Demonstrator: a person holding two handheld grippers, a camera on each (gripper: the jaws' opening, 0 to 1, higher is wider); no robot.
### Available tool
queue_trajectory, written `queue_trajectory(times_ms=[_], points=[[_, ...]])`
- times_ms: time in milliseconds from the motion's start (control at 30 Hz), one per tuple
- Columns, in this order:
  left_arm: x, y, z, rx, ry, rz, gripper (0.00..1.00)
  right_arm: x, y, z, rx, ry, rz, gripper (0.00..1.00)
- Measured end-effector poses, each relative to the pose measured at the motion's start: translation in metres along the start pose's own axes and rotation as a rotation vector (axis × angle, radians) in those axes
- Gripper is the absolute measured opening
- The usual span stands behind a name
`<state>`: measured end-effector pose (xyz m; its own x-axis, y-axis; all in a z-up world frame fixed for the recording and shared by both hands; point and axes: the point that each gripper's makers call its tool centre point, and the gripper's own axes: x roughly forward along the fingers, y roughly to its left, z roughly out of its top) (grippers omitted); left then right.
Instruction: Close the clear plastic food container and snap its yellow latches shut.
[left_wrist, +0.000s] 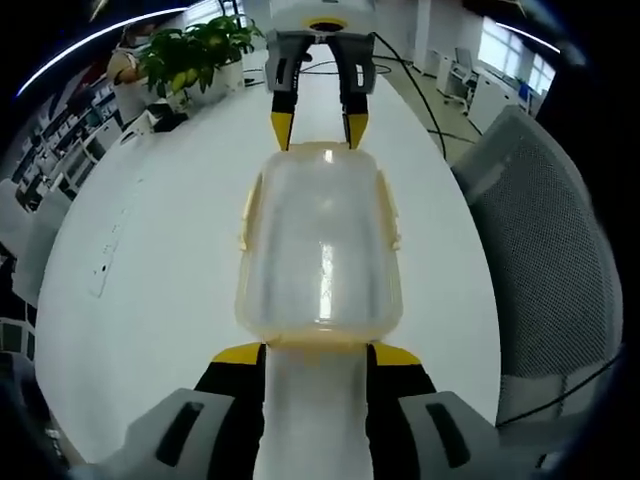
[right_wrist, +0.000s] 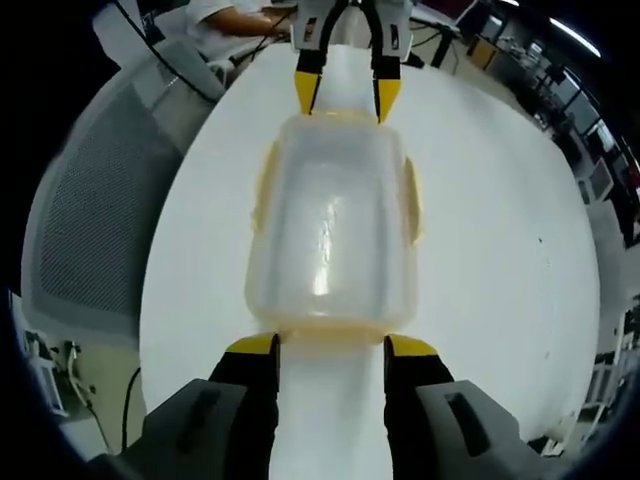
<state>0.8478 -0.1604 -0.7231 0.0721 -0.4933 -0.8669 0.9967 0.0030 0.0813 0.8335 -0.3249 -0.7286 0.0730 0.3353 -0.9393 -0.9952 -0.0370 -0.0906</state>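
Container (left_wrist: 320, 250) between both grippers' fingers (left_wrist: 238, 354).

Lidded clear container (left_wrist: 320, 250), yellow latches (left_wrist: 247, 215), on white table (left_wrist: 150, 260)

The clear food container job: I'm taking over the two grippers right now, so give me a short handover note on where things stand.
Left gripper: open, jaws at one short end of the clear container.
Right gripper: open, jaws at the opposite short end.
The container sits on the white table between them, lid on.
Yellow latches: the long-side ones appear to stand out from the walls; whether any is snapped I cannot tell.
Left: press each latch shut, then check the seal.
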Motion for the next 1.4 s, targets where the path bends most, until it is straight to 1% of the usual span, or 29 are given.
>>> queue_trajectory(times_ms=[67, 167, 267, 367, 433, 600, 667, 767, 933, 967, 1000, 1033, 1100, 1167, 1233, 1267, 1367, 1400], points=[[-0.001, 0.000, 0.000, -0.007, -0.005, 0.005, 0.36, -0.001, 0.001, 0.000, -0.002, -0.005, -0.004, 0.40], [-0.003, -0.001, -0.002, -0.014, -0.002, 0.009, 0.38, -0.004, 0.001, -0.001, 0.017, -0.013, -0.013, 0.40], [-0.006, -0.001, -0.004, -0.034, -0.006, 0.018, 0.38, -0.008, 0.001, -0.001, 0.040, -0.024, -0.025, 0.40], [-0.011, -0.002, -0.005, -0.072, -0.016, 0.034, 0.39, -0.013, 0.001, -0.001, 0.059, -0.038, -0.040, 0.40], [-0.014, -0.002, -0.006, -0.085, -0.024, 0.045, 0.41, -0.015, 0.000, 0.000, 0.081, -0.049, -0.052, 0.40], [-0.020, -0.003, -0.009, -0.144, -0.035, 0.071, 0.41, -0.022, 0.001, 0.002, 0.159, -0.089, -0.074, 0.40], [-0.021, -0.003, -0.010, -0.161, -0.043, 0.083, 0.41, -0.023, 0.001, 0.002, 0.171, -0.094, -0.082, 0.40], [-0.023, -0.003, -0.010, -0.207, -0.065, 0.105, 0.41, -0.025, 0.004, 0.001, 0.197, -0.102, -0.098, 0.40], [-0.025, -0.002, -0.012, -0.250, -0.063, 0.152, 0.41, -0.028, 0.004, 0.002, 0.264, -0.132, -0.130, 0.40], [-0.025, -0.003, -0.010, -0.296, -0.083, 0.163, 0.41, -0.028, 0.004, 0.003, 0.302, -0.148, -0.138, 0.40], [-0.026, -0.004, -0.008, -0.322, -0.096, 0.163, 0.41, -0.029, 0.004, 0.003, 0.315, -0.153, -0.144, 0.40], [-0.026, -0.005, -0.007, -0.342, -0.106, 0.166, 0.41, -0.030, 0.003, 0.005, 0.329, -0.170, -0.162, 0.41], [-0.027, -0.006, -0.006, -0.356, -0.107, 0.182, 0.41, -0.030, 0.004, 0.006, 0.368, -0.188, -0.174, 0.42], [-0.028, -0.006, -0.007, -0.386, -0.106, 0.204, 0.41, -0.031, 0.004, 0.008, 0.392, -0.205, -0.186, 0.42], [-0.029, -0.005, -0.006, -0.430, -0.124, 0.229, 0.41, -0.031, 0.006, 0.010, 0.410, -0.213, -0.198, 0.42], [-0.030, -0.006, -0.005, -0.469, -0.135, 0.245, 0.41, -0.030, 0.006, 0.011, 0.423, -0.220, -0.207, 0.42], [-0.031, -0.005, -0.005, -0.520, -0.150, 0.268, 0.40, -0.029, 0.007, 0.013, 0.472, -0.245, -0.228, 0.43], [-0.032, -0.004, -0.003, -0.552, -0.173, 0.285, 0.40, -0.029, 0.007, 0.014, 0.484, -0.253, -0.238, 0.43]])
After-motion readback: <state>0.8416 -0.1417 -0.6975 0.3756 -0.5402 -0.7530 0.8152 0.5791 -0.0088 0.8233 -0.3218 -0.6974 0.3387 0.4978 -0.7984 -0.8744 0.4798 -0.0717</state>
